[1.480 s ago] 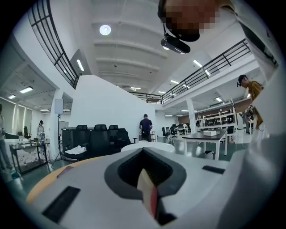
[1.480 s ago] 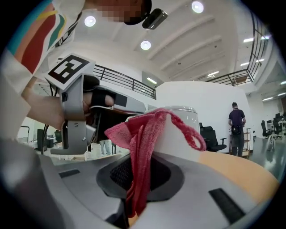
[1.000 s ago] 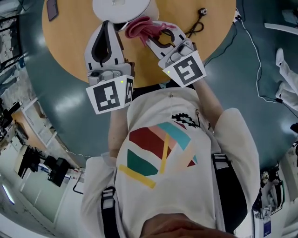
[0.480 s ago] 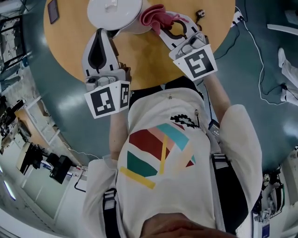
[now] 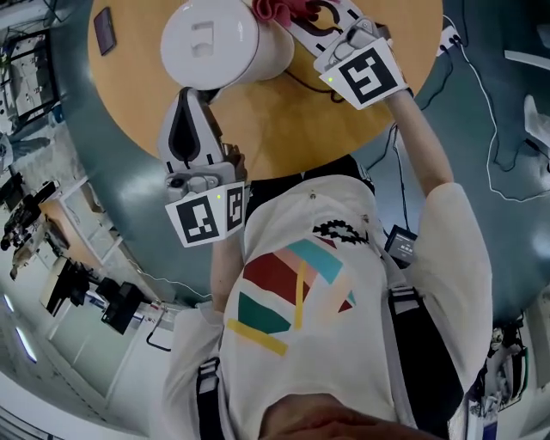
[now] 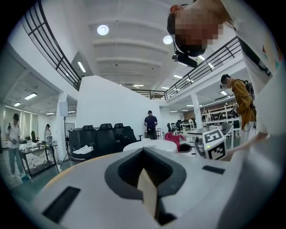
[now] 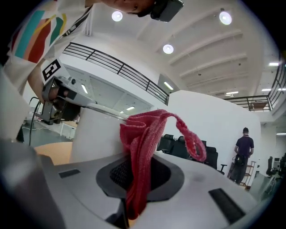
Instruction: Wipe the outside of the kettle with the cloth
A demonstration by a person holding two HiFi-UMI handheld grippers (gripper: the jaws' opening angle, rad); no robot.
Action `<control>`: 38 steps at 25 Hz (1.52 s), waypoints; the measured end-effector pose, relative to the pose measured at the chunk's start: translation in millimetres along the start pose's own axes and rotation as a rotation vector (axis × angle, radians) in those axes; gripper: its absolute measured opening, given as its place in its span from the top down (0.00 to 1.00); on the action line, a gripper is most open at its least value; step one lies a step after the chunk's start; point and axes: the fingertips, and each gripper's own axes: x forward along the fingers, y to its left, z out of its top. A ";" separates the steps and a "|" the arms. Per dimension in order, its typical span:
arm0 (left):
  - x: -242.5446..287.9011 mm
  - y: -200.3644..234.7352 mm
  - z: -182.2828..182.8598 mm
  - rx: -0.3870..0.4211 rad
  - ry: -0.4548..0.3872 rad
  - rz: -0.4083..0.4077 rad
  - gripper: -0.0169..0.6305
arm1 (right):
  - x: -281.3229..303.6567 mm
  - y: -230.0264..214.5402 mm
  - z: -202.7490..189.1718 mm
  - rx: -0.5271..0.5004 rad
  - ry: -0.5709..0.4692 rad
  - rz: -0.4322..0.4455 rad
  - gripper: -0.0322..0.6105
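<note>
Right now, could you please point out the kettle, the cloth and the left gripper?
kettle [image 5: 215, 41], head view, lid top.
cloth [image 7: 136, 150], right gripper view, bunched middle.
left gripper [image 5: 191, 93], head view, between its fingertips.

Open hall; white ceiling with round lights [image 6: 103, 30]. Ahead of the left gripper [image 5: 194, 93]: a white partition [image 6: 111, 103], black chairs [image 6: 106, 134] in a row at its foot, and a person [image 6: 150, 121] standing just beside them. Gallery railing [image 6: 51, 49] runs high to its left. Below it: round wooden table [image 5: 284, 137] on a teal floor [image 5: 112, 198]. White cable [image 5: 488, 129] trails over the floor, right of the right gripper [image 5: 296, 12].
</note>
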 end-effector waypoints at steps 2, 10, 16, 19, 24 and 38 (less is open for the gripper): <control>2.9 1.8 -1.0 -0.010 0.007 0.004 0.92 | 17.2 -8.8 -1.6 -0.020 -0.011 0.023 0.89; 1.8 -4.3 8.1 -0.057 0.016 0.013 0.91 | 46.2 -23.9 18.6 -0.087 -0.086 0.092 0.89; 2.5 -0.3 4.8 -0.037 0.004 0.003 0.92 | 43.8 -25.9 15.2 -0.018 -0.080 0.047 0.89; 1.1 -0.2 4.1 -0.036 -0.006 -0.003 0.92 | 13.7 -17.6 -0.5 -0.008 -0.005 -0.025 0.89; 6.0 -13.4 5.1 -0.015 -0.037 -0.008 0.92 | -52.3 30.2 -28.7 0.100 0.057 -0.105 0.89; -2.9 1.2 6.1 -0.037 -0.098 -0.016 0.92 | -5.1 159.9 -13.8 0.221 -0.026 -0.160 0.89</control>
